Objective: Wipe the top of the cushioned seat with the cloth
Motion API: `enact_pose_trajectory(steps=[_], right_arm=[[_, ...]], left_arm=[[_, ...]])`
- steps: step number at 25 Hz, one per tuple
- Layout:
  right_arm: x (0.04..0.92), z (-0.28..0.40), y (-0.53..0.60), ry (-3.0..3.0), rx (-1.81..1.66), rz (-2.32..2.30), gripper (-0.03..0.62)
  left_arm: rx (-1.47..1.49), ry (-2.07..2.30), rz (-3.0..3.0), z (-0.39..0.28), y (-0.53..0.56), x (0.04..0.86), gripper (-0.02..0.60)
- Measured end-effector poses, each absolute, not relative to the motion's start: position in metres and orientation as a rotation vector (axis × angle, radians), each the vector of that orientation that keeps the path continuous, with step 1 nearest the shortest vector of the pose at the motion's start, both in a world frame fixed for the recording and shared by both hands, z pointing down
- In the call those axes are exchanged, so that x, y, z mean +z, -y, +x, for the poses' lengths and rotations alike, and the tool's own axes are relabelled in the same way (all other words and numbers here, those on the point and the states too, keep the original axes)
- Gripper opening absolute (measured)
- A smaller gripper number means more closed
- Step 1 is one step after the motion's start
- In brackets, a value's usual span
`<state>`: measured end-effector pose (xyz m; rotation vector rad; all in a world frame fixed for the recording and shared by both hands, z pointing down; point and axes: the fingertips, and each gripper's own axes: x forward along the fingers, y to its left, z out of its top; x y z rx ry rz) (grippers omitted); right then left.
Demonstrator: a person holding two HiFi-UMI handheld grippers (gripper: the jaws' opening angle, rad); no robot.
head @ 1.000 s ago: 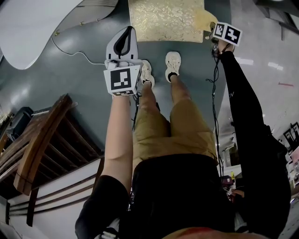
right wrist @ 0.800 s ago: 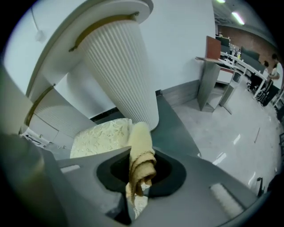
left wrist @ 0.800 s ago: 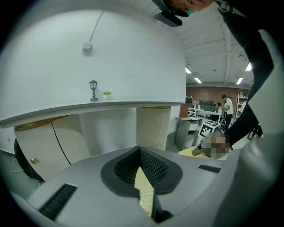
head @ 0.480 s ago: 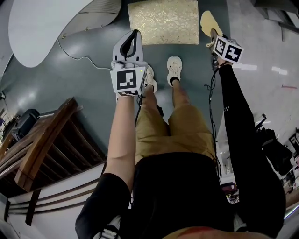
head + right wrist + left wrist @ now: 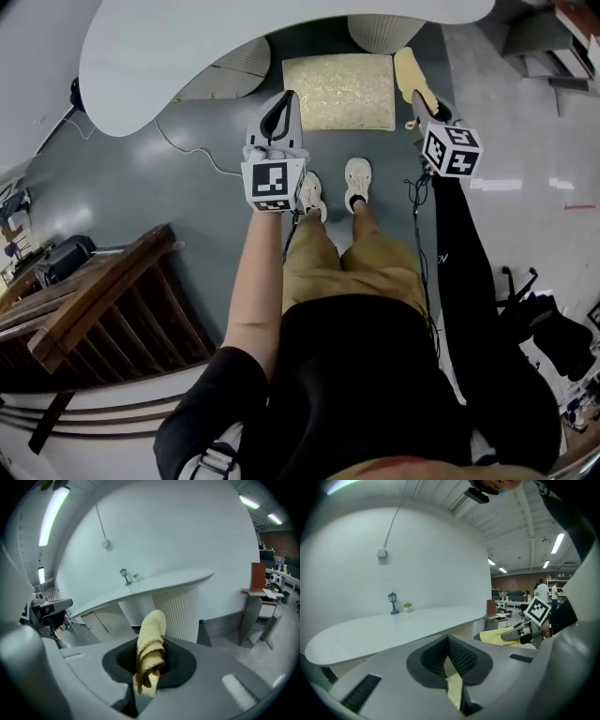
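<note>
The cushioned seat is a square gold-patterned pad on the floor ahead of the person's feet. My right gripper hangs just off its right edge, shut on a yellow cloth that sticks out past the jaws. In the right gripper view the cloth stands bunched between the jaws of the right gripper. My left gripper is shut with nothing in it, near the seat's lower left corner. In the left gripper view the left gripper has its jaws together, and the right gripper with the cloth shows to the right.
A big white oval table on a ribbed pedestal curves round behind the seat. A dark wooden slatted chair stands at the left. A cable trails over the grey floor. The person's shoes are just in front of the seat.
The view has drawn back, so the seat looks smaller and farther off. The right gripper with the cloth has come off the seat's right corner and now hangs beside its right edge.
</note>
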<state>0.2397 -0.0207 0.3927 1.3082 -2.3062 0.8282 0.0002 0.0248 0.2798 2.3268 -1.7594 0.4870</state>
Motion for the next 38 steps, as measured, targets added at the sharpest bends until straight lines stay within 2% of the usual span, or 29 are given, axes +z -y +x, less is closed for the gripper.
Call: enact_pose_trajectory(steps=[15,24,38], right_arm=[[0.153,0.188,0.034,2.556,0.139,1.397,0.055],[0.081,0.177,0.04,2.634,-0.009,1.413,0.055],[0.033,0.172,0.041,2.69,-0.038,1.476,0.055]], left_arm=[[0.311,1.972,2.438,-0.008,-0.007,0.102,0.005],[0.233,2.069,2.484,-0.015,-0.003,0.041,0.005],[0.138,2.136,2.546,-0.03,-0.01,-0.012,0.005]])
